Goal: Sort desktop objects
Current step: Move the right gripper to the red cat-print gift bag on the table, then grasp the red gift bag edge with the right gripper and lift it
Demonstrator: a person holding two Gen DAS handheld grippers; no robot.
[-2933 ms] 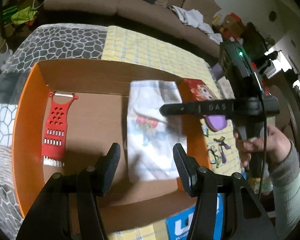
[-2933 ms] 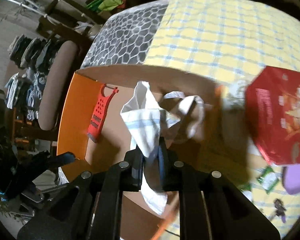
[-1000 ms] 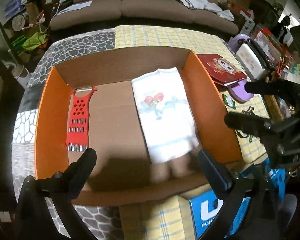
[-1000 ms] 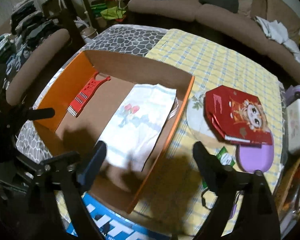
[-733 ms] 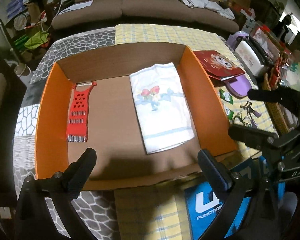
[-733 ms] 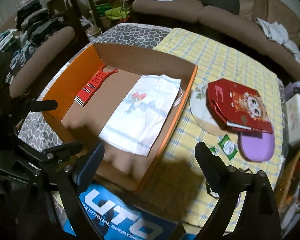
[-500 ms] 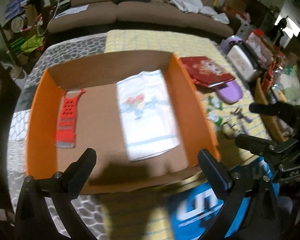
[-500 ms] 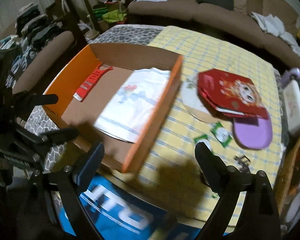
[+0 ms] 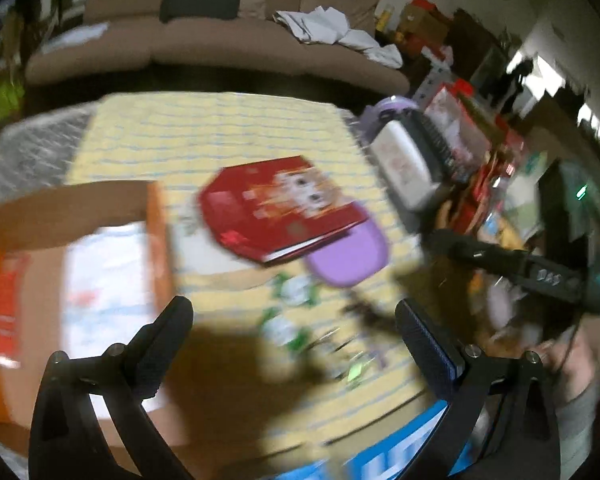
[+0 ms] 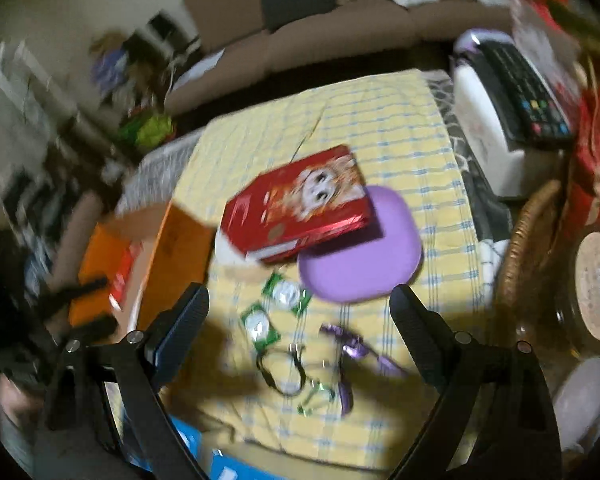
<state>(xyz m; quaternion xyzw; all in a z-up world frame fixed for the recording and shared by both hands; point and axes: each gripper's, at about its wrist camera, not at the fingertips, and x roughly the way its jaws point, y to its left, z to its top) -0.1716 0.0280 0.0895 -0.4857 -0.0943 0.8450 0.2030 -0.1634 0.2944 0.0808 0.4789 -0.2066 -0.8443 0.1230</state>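
- Sorted: a white cloth (image 9: 104,280) and a red item (image 9: 6,312), too blurred to name, lie inside the orange-walled cardboard box (image 9: 158,236).
- Unsorted, on the yellow checked tablecloth (image 10: 379,120): red picture box (image 10: 300,204) overlapping a purple lid (image 10: 363,256); two green-white sachets (image 10: 272,308); purple clips (image 10: 351,352); a black loop (image 10: 284,372).
- Left gripper (image 9: 292,328) and right gripper (image 10: 300,312): jaws spread wide, empty, above the small items.
- Judgement: sorting is partly done; most items remain.
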